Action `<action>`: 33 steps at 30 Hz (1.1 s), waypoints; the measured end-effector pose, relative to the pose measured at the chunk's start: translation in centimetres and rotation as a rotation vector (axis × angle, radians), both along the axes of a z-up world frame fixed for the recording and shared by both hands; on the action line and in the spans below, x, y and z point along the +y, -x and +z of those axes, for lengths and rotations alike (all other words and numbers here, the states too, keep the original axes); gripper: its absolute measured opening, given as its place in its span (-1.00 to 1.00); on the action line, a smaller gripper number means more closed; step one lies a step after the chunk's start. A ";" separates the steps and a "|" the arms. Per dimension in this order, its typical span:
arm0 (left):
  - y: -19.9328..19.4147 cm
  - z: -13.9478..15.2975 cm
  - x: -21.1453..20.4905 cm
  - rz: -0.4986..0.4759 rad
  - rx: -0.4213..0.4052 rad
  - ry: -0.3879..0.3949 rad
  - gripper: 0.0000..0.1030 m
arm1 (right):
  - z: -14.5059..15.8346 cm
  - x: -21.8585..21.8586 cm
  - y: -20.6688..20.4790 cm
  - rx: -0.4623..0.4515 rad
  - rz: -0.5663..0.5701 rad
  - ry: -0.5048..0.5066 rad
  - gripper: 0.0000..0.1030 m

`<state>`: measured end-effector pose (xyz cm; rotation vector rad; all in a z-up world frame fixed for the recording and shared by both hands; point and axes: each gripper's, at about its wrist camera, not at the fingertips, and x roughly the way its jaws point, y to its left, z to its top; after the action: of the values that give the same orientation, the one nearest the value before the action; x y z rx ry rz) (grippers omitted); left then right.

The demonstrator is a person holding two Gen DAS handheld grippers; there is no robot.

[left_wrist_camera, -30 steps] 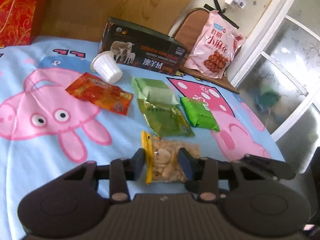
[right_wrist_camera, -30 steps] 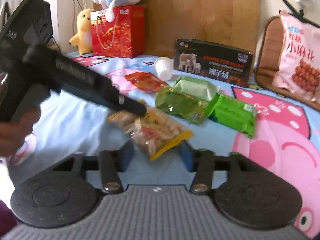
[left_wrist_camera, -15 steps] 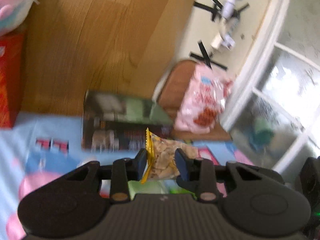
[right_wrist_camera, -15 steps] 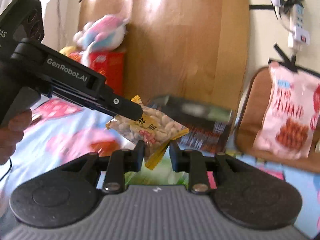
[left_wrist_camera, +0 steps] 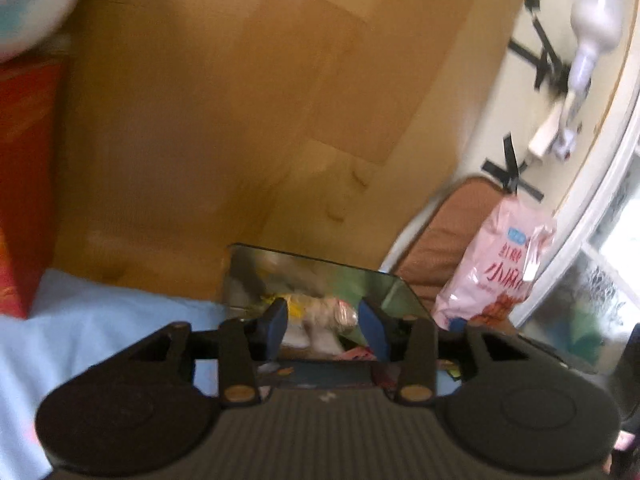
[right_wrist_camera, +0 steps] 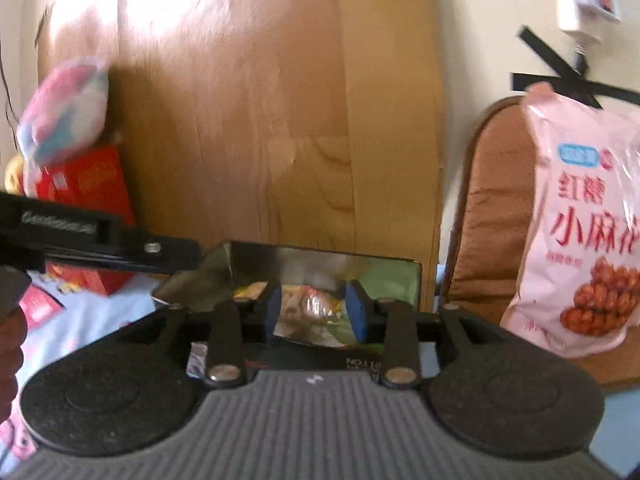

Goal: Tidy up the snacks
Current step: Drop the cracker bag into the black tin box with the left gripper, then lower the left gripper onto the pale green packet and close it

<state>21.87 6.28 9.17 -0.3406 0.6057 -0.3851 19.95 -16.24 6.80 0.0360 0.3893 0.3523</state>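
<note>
A clear packet of peanuts with a yellow edge [left_wrist_camera: 332,314] hangs blurred over the open dark box [left_wrist_camera: 248,272] at the back of the bed. My left gripper [left_wrist_camera: 324,322] straddles it and its jaws are opening, with gaps showing beside the packet. In the right wrist view the same packet [right_wrist_camera: 312,306] sits between the blue pads of my right gripper [right_wrist_camera: 315,312], whose jaws are also opening, above the box [right_wrist_camera: 384,276]. The left gripper's black finger [right_wrist_camera: 160,250] reaches in from the left to the box's corner.
A pink snack bag [right_wrist_camera: 580,240] leans on a brown chair cushion [right_wrist_camera: 492,208] right of the box. A wooden board [left_wrist_camera: 240,120] stands behind it. A red gift bag [right_wrist_camera: 88,184] and a plush toy [right_wrist_camera: 64,116] are at the left. Blue bedsheet [left_wrist_camera: 100,320] lies below.
Both grippers lifted the peanut packet off the sheet and carried it up and back to the dark box. Their jaws, pressed on it half a second ago, now stand wider.
</note>
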 end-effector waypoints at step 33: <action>9.9 -3.4 -3.5 -0.120 0.201 0.094 -0.09 | -3.7 -3.6 8.9 0.374 0.130 -0.418 -0.47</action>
<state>12.01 2.75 5.74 -0.4375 0.8084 -0.4990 11.05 -19.83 3.09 0.4922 0.6841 0.5538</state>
